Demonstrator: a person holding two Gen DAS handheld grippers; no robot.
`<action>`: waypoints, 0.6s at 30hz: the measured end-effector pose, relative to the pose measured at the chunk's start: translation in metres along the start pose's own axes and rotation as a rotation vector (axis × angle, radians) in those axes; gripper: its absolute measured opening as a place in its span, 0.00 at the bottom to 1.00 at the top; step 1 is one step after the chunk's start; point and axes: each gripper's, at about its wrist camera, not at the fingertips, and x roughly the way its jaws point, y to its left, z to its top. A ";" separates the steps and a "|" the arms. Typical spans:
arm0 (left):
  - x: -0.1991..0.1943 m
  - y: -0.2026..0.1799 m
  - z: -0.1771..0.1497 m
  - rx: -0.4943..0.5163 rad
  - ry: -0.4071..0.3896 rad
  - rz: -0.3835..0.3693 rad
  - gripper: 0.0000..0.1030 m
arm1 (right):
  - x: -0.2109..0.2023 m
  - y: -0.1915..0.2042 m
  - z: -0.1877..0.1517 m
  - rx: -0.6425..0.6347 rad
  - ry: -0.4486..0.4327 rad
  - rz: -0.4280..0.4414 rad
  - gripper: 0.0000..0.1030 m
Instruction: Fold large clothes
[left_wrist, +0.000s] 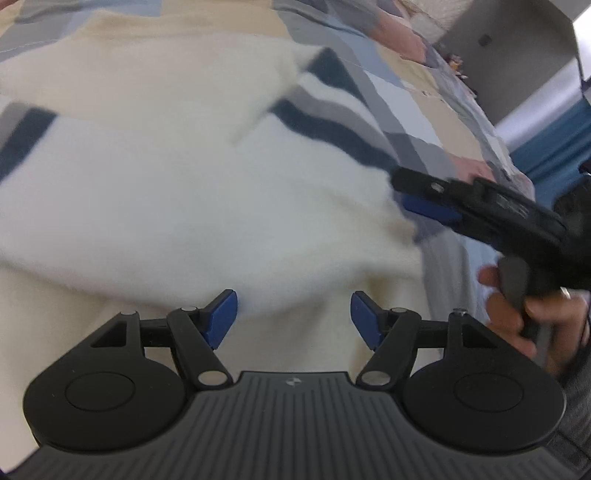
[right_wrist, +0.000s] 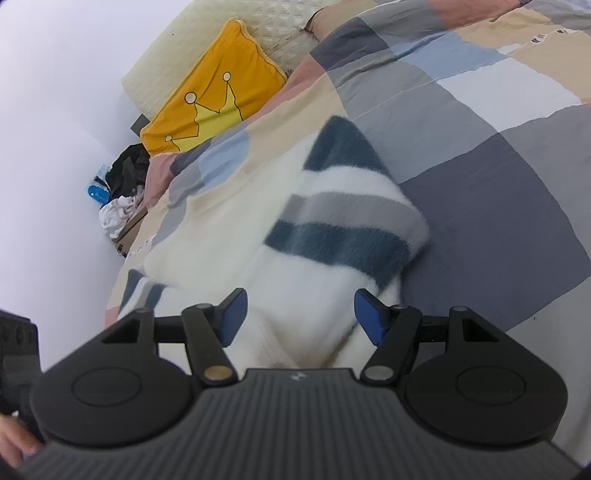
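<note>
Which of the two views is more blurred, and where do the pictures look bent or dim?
Left wrist view: motion blur smears the white sweater and the right gripper. Right wrist view: sharper, the yellow pillow is crisp; the quilt bends with fisheye distortion. Corners dim in both.

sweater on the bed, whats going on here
A person with a gripper in each hand is folding a white sweater with navy and grey stripes on a patchwork quilt. A striped sleeve lies folded across the body. Both the left gripper and the right gripper are open above the sweater, with nothing held. A yellow crown pillow sits at the head of the bed.
</note>
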 end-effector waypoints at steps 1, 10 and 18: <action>-0.001 0.000 -0.005 -0.009 -0.001 -0.006 0.70 | 0.002 0.001 -0.001 -0.008 0.009 -0.012 0.66; -0.037 -0.012 -0.009 -0.047 -0.224 -0.071 0.70 | 0.014 0.000 -0.009 -0.070 0.097 -0.034 0.65; -0.013 -0.014 0.022 -0.160 -0.309 -0.085 0.70 | 0.016 -0.008 -0.012 -0.056 0.144 -0.020 0.64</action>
